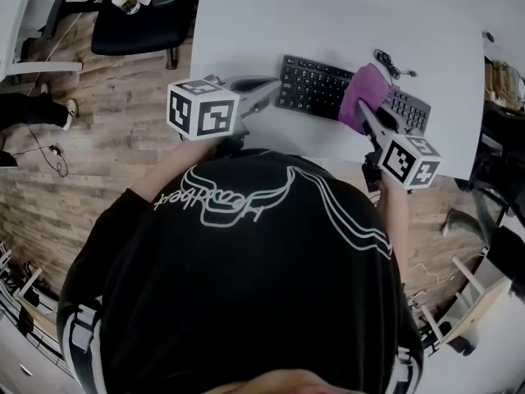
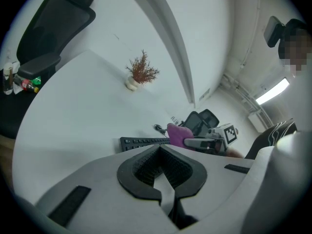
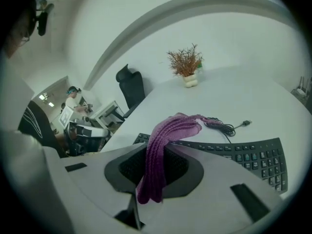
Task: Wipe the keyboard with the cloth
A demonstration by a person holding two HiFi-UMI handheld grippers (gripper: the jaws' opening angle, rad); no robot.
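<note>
A black keyboard (image 1: 312,84) lies near the front edge of the white table (image 1: 328,15). My right gripper (image 1: 367,115) is shut on a purple cloth (image 1: 363,95), which rests bunched on the keyboard's middle-right keys. In the right gripper view the cloth (image 3: 168,133) runs out from between the jaws onto the keyboard (image 3: 243,152). My left gripper (image 1: 273,87) is shut and holds nothing, its tips just off the keyboard's left end. In the left gripper view the keyboard (image 2: 141,142), the cloth (image 2: 178,132) and the right gripper (image 2: 204,141) lie beyond the closed jaws.
A coiled black cable (image 1: 392,62) lies behind the keyboard's right end. A small potted dry plant (image 3: 189,79) stands far back on the table. A black office chair (image 1: 139,23) is on the wooden floor to the left. The table's front edge runs just before my body.
</note>
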